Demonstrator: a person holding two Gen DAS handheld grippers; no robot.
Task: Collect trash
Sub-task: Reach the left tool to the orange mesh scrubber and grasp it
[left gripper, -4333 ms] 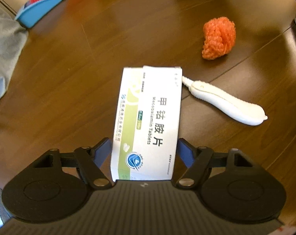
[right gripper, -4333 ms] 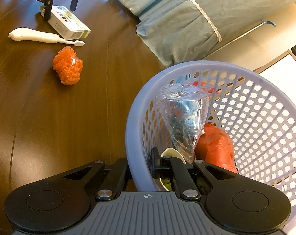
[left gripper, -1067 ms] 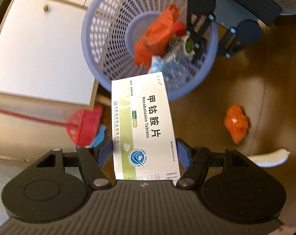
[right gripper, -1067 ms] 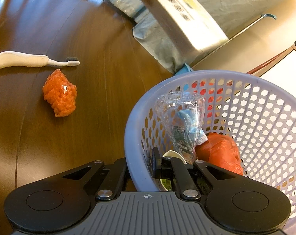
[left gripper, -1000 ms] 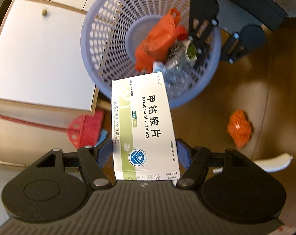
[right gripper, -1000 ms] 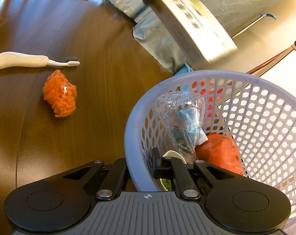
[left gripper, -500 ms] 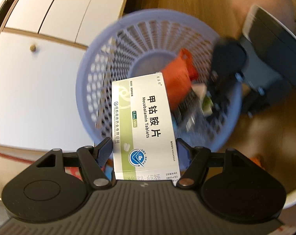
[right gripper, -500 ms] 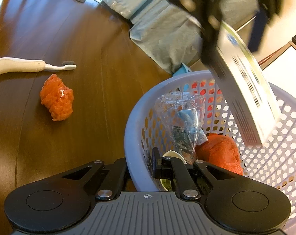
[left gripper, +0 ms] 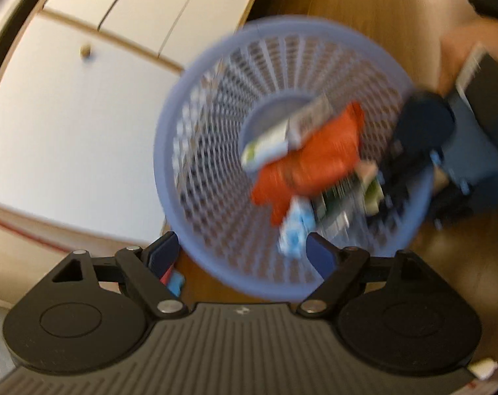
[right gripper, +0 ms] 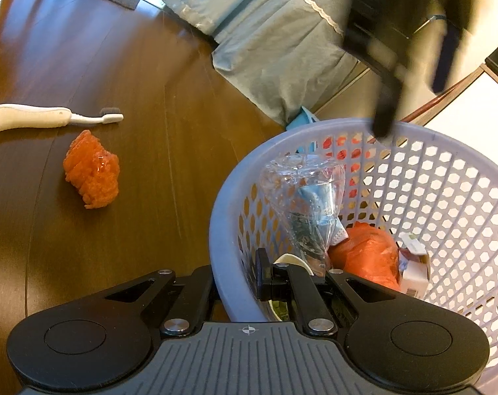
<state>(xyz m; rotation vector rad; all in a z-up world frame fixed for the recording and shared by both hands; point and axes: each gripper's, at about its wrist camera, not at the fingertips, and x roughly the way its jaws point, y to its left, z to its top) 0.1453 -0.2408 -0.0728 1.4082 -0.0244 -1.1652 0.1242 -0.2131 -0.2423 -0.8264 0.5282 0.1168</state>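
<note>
The lavender mesh basket point(left gripper: 170, 164) lies below my left gripper point(left gripper: 240, 251), which is open and holds nothing. The white-and-green medicine box point(left gripper: 282, 131) lies inside the basket against an orange plastic bag point(left gripper: 314, 168); the view is blurred. My right gripper point(right gripper: 236, 279) is shut on the basket's wall point(right gripper: 222, 210). The box point(right gripper: 413, 263), orange bag point(right gripper: 367, 256) and a clear plastic bag point(right gripper: 305, 204) lie inside the basket. An orange mesh ball point(right gripper: 92, 171) and a white toothbrush point(right gripper: 45, 120) rest on the dark wood at the left. The left gripper point(right gripper: 413, 105) hangs over the basket's far rim.
A grey-blue cloth point(right gripper: 275, 33) lies behind the basket. A blue dustpan point(right gripper: 303, 118) peeks out by the far rim. White cabinet doors point(left gripper: 68, 115) stand beyond the basket. A person's hand point(left gripper: 459, 56) shows blurred behind the right gripper.
My left gripper carried the medicine box over the basket, opened and let it go; the box now lies inside. The right gripper kept its hold on the basket wall.
</note>
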